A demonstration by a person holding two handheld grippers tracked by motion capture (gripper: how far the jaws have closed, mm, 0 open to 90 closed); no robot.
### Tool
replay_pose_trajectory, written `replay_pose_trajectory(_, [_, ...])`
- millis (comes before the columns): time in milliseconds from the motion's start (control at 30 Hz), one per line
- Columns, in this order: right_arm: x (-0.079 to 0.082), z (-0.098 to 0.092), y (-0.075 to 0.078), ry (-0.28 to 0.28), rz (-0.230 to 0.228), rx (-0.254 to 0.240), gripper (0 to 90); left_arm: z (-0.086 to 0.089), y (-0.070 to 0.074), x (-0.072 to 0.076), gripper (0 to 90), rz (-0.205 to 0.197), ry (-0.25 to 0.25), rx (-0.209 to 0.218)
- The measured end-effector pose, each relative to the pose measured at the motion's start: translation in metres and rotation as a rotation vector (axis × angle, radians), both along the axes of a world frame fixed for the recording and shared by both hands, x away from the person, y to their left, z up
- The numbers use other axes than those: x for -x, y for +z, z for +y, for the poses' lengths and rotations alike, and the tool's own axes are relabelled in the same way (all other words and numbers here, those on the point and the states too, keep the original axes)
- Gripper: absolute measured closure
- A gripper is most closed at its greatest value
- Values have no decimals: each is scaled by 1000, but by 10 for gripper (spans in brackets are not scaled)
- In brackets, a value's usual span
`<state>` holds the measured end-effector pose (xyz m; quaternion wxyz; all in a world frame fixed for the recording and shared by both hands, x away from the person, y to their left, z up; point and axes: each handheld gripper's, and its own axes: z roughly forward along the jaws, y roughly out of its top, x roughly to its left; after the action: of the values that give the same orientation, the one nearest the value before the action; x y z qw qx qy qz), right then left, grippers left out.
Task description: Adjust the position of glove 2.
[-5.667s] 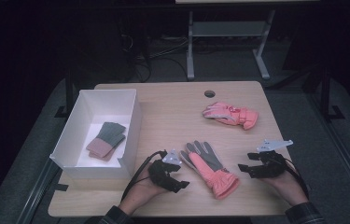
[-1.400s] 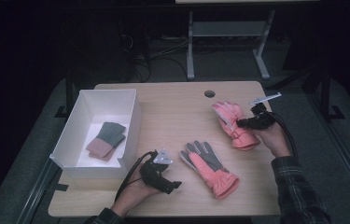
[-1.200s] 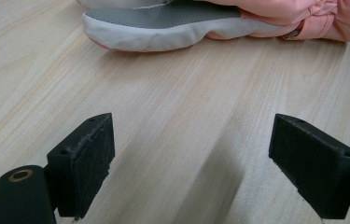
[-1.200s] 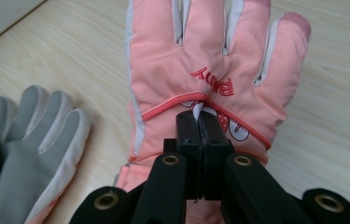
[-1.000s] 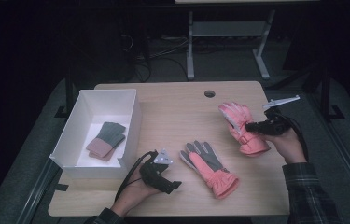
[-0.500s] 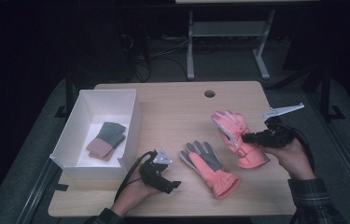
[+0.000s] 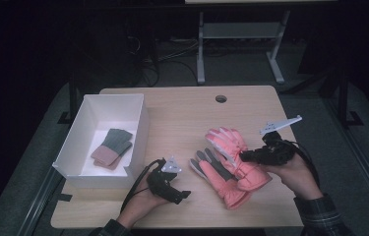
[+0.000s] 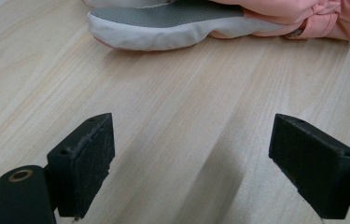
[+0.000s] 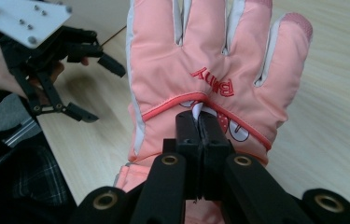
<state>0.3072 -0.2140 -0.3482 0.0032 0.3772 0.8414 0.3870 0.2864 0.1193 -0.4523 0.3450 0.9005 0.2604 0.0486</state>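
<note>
My right gripper [image 7: 243,156] is shut on the back of a pink glove [image 7: 226,142], pinching a fold of its fabric near the printed lettering [image 9: 212,81]. In the right gripper view the jaws [image 9: 200,122] meet tightly on that glove [image 9: 210,51], whose fingers point away. It hangs partly over a second glove [image 7: 210,164] that lies grey palm up on the table, pink cuff toward me. My left gripper [image 7: 182,183] rests on the table to the left of this glove, open and holding nothing. The grey palm [image 8: 177,21] lies just beyond the wide-apart jaws of the left gripper [image 8: 191,168].
A white box [image 7: 140,129] stands at the table's left with a grey and pink pair of gloves [image 7: 112,147] inside. A cable hole [image 7: 220,99] sits near the table's far edge. A metal stand [image 7: 241,32] is on the floor behind the table.
My right gripper has carried the pink glove from the table's back right toward me and leftward, over the palm-up glove. The left gripper has stayed put.
</note>
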Motion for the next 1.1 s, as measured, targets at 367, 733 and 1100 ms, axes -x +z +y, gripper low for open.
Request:
replay_pose_trajectory(367, [1,22,-13,39,31,14,887,-1,-1,1,139,7,2,-4])
replay_pose_trajectory(733, [-4,35,-35,49,70,50,886,-1,-1,0,138,5,-6,-14])
replay_pose_trajectory(1100, [-4,53,-53,52,75,149,873,-2,-1,1,138,-2,-8,-16])
